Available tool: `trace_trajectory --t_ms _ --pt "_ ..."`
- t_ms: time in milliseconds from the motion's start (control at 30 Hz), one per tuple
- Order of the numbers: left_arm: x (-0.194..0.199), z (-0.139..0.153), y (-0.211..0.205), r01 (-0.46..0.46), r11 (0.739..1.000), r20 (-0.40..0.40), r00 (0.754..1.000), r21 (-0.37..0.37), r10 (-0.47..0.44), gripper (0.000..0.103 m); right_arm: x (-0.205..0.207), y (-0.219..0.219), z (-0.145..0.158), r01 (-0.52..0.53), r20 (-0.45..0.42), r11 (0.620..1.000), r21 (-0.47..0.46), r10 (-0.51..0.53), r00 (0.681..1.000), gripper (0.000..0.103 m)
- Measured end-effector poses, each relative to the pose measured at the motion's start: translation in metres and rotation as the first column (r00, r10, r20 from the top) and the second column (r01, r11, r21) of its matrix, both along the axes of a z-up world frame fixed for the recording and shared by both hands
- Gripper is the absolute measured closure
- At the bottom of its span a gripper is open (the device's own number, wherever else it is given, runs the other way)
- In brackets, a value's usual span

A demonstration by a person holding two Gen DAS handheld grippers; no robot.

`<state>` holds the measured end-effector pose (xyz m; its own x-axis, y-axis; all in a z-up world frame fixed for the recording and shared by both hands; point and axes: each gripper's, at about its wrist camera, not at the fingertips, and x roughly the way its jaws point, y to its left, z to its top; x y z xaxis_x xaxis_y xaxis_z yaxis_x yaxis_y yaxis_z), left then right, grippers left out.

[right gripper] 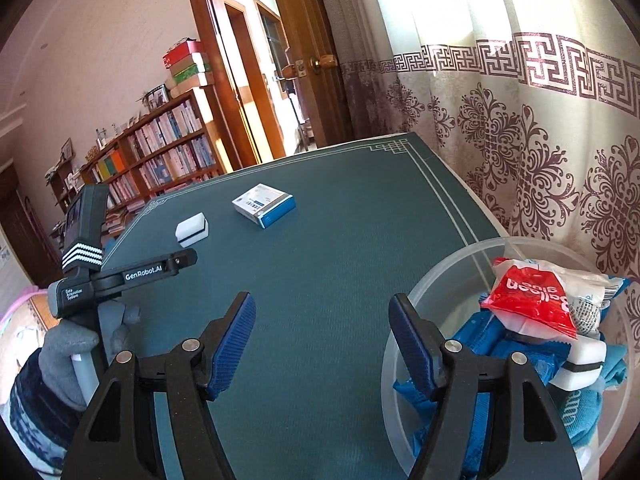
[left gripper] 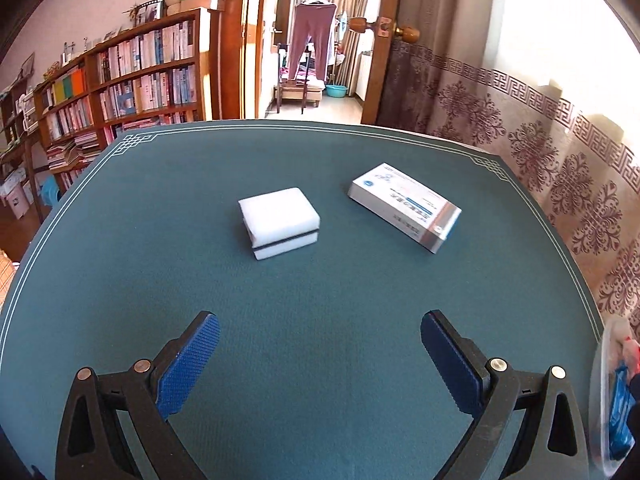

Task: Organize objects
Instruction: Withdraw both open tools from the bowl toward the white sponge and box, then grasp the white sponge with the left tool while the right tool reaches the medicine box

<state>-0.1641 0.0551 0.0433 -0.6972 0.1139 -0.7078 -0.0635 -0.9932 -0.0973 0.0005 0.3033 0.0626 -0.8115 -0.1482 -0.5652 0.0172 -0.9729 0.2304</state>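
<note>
left gripper (left gripper: 320,334) fingers spread wide with nothing between them, right gripper (right gripper: 322,316) same deal, white sponge (left gripper: 279,223) and medicine box (left gripper: 404,206) sitting apart mid green table mat (left gripper: 320,288), clear tub (right gripper: 440,280) by the right gripper stuffed with a red packet (right gripper: 530,300) and blue packs (right gripper: 476,334)

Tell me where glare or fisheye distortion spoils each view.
Left wrist view: sunlight washes out the curtain at upper right, and the green table edge bows into a curve. Right wrist view: the curtain top is blown out, and the clear bin bulges near the frame edge.
</note>
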Motion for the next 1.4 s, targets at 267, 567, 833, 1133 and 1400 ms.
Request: trace_trajectory --t_ms 267,567,833,1133,1400 --pt "-0.043 -0.011 -0.018 -0.086 0.996 0.022 0.996 -0.025 0.087 0.000 -0.014 -0.010 -0.010 -0.020 0.027 1.000 -0.005 0.020 0.999 0.033" --pt "-0.072 -0.020 -0.018 -0.128 0.991 0.071 0.989 -0.033 0.130 0.000 -0.027 -0.017 -0.021 -0.033 0.060 0.999 -0.007 0.033 0.998 0.033" --pt "-0.084 -0.022 -0.027 -0.156 0.988 0.093 0.983 -0.002 0.156 0.002 -0.036 -0.028 -0.028 -0.047 0.085 0.999 0.004 0.047 0.995 0.033" --pt "-0.081 -0.017 -0.017 -0.044 0.999 0.049 0.998 0.000 0.044 0.037 -0.051 -0.054 -0.025 -0.085 0.091 0.995 0.052 0.080 0.993 0.033" --pt "-0.079 -0.013 -0.024 0.000 0.997 0.032 0.999 0.082 -0.003 0.047 -0.092 -0.072 -0.018 -0.116 0.139 0.993 0.026 0.111 0.984 0.033"
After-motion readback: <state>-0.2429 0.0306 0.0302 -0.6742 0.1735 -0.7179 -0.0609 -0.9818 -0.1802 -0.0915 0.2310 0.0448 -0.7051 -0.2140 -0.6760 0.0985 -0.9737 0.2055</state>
